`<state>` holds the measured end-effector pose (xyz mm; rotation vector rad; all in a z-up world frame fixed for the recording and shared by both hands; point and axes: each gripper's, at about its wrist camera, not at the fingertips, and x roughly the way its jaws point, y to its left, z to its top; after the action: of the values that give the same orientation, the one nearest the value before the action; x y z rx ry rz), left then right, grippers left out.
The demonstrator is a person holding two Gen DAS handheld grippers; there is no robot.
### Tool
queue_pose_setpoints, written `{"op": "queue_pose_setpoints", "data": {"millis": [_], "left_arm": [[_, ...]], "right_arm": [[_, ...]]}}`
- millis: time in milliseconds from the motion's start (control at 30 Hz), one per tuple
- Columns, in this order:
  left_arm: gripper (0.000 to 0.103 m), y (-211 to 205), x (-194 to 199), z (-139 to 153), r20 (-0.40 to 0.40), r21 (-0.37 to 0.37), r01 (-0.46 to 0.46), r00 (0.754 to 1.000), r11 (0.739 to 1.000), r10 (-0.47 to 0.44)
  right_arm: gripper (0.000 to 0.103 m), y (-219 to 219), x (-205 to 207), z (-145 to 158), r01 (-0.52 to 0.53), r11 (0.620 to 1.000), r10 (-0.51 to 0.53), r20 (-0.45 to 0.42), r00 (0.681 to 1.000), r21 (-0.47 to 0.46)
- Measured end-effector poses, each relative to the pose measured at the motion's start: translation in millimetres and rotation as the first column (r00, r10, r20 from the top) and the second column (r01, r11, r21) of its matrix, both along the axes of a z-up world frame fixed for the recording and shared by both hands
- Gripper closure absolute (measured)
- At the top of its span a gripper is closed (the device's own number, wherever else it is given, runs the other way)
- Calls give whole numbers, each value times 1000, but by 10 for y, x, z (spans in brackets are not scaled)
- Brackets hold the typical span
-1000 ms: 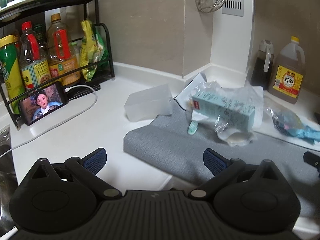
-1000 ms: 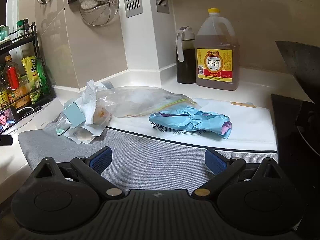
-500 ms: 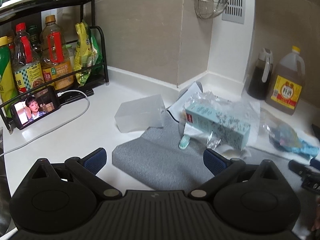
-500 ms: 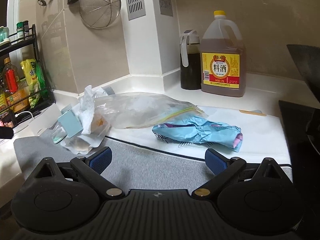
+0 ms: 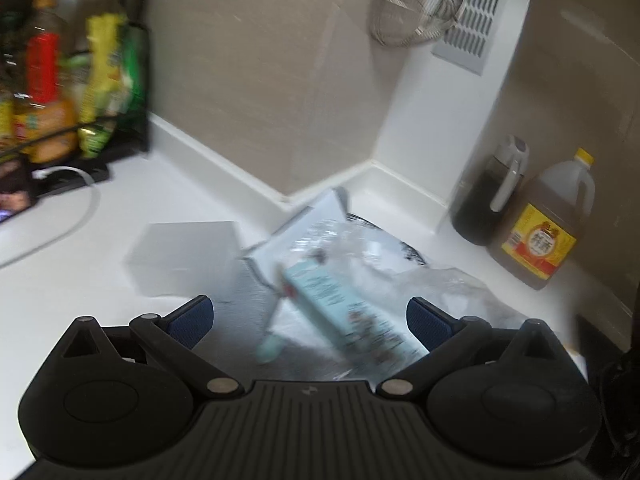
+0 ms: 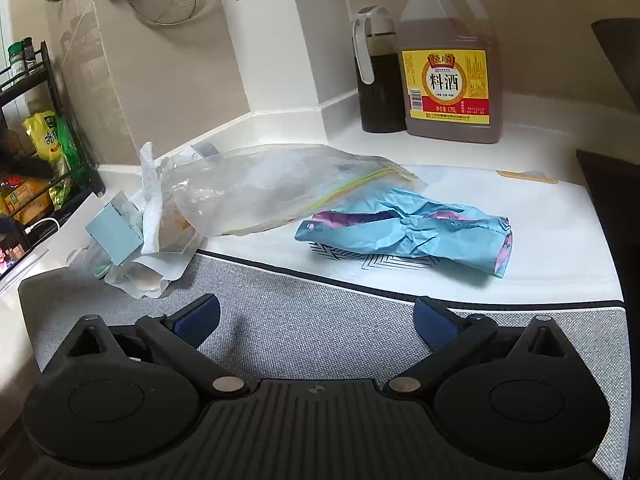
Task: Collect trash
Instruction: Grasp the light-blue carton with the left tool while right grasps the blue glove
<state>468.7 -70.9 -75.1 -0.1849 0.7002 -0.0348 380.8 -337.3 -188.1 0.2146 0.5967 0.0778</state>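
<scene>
Left wrist view, motion-blurred throughout:
- Black wire condiment rack (image 5: 132,92) with bottles and yellow-green packets: smeared, labels unreadable, cut by left edge.
- Pale teal printed cardboard box (image 5: 340,312): print illegible; lower end hidden behind the tongs' black body.
- Round wire-mesh strainer (image 5: 416,4): top cut by frame edge.

Right wrist view:
- Small phone with lit screen (image 6: 10,254): mostly cut off at left edge.
- Pale teal box (image 6: 114,234): partly hidden under crumpled white paper (image 6: 150,200).
- Dark shape (image 6: 618,52) at right edge: cut off, unidentifiable.
</scene>
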Motion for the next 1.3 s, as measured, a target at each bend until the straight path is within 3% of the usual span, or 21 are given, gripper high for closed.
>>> {"op": "queue_pose_setpoints", "data": {"millis": [133, 267, 400, 600, 833, 1033, 1300], "left_arm": [[0, -255, 298, -201, -51, 63, 53, 997, 997, -50], [0, -213, 387, -453, -96, 143, 34, 995, 989, -21], [0, 181, 229, -517, -126, 136, -9, 992, 991, 26], [0, 634, -22, -462, -102, 155, -85, 990, 984, 101], [0, 278, 64, -372, -109, 92, 26, 994, 995, -16], [0, 70, 271, -588, -169, 91, 46, 985, 995, -30], [0, 134, 352, -683, -203, 105, 56, 979, 993, -33]], "right_arm": [[0, 8, 19, -4, -2, 1000, 2, -7, 1000, -2], [0, -28, 16, -2, -2, 1000, 2, -3, 1000, 20], [0, -51, 20, 0, -2, 999, 2, 0, 1000, 32], [0, -50, 11, 5, -2, 999, 2, 2, 1000, 36], [0, -37, -175, 85, 33, 999, -32, 62, 998, -12], [0, -87, -309, 251, 124, 978, -94, 177, 980, -168], [0, -258, 98, 235, 177, 960, -163, 81, 983, -217]]}}
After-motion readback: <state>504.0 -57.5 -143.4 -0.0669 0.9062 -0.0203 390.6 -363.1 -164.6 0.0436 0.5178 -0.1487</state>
